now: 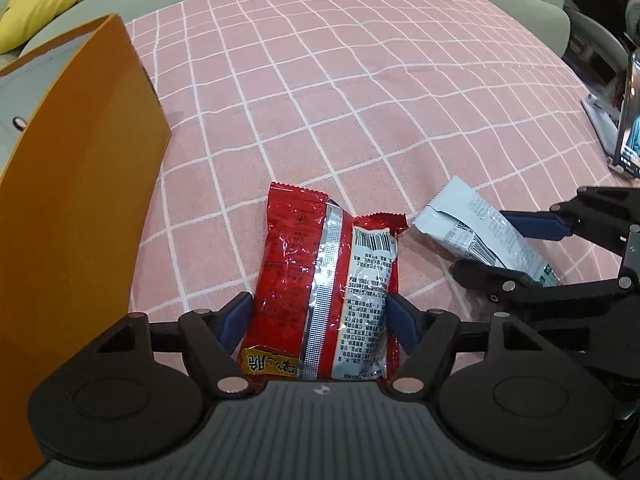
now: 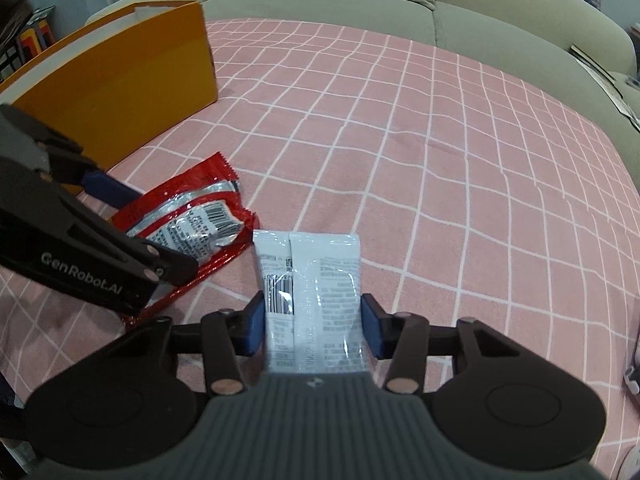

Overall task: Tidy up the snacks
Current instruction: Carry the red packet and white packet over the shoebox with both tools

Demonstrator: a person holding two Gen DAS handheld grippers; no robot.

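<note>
Straddling the red snack packet (image 1: pixel 320 292) on the pink cloth (image 1: pixel 360 100), my left gripper (image 1: pixel 318 316) stands unclenched while my right gripper (image 2: pixel 312 326) clasps the white packet (image 2: pixel 310 292); next I judge: squeeze, lift both toward the orange box (image 2: pixel 120 88).

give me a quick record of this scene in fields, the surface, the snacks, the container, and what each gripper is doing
surface: pink checked cloth
snack one: red packet, lying flat, barcode side up
snack two: white packet, lying flat, right of the red one, barcode side up
container: orange box, standing left of the packets
left gripper: jaws wide, one on each side of the red packet
right gripper: jaws at both edges of the white packet, contact unclear
done so far: both packets on the cloth, neither in the box
</note>
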